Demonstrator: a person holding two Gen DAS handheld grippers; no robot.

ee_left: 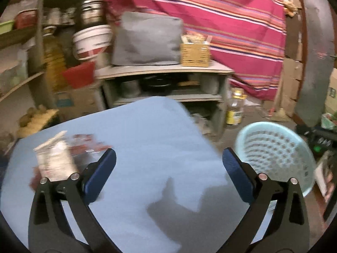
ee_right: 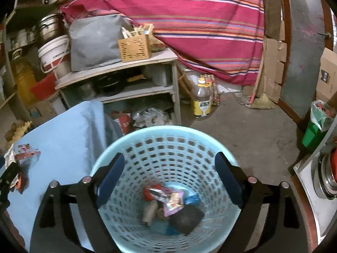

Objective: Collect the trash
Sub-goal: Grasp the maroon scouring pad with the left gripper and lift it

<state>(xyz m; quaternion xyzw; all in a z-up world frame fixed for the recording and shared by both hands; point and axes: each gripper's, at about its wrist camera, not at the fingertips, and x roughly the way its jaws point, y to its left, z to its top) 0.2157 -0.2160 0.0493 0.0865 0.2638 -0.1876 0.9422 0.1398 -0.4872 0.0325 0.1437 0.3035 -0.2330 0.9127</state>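
Observation:
A light blue perforated waste basket [ee_right: 168, 135] stands on the floor; it also shows in the left wrist view [ee_left: 273, 147], right of the table. Inside lie several wrappers [ee_right: 170, 198], a cardboard tube [ee_right: 149, 213] and a dark flat piece [ee_right: 186, 219]. My right gripper [ee_right: 169, 179] is open and empty over the basket's mouth. My left gripper [ee_left: 168, 168] is open and empty above the blue table [ee_left: 147, 137]. A blurred white packet [ee_left: 54, 160] and red wrappers [ee_left: 88, 143] lie on the table left of the left fingers; they also show in the right wrist view [ee_right: 23, 154].
A grey shelf unit [ee_right: 118, 67] with a grey bag [ee_right: 94, 42] and a wooden box [ee_right: 134, 48] stands behind. An oil bottle [ee_right: 202, 101] sits on the floor. A striped red cloth [ee_right: 189, 21] hangs behind. A green bin [ee_right: 316, 126] is at right.

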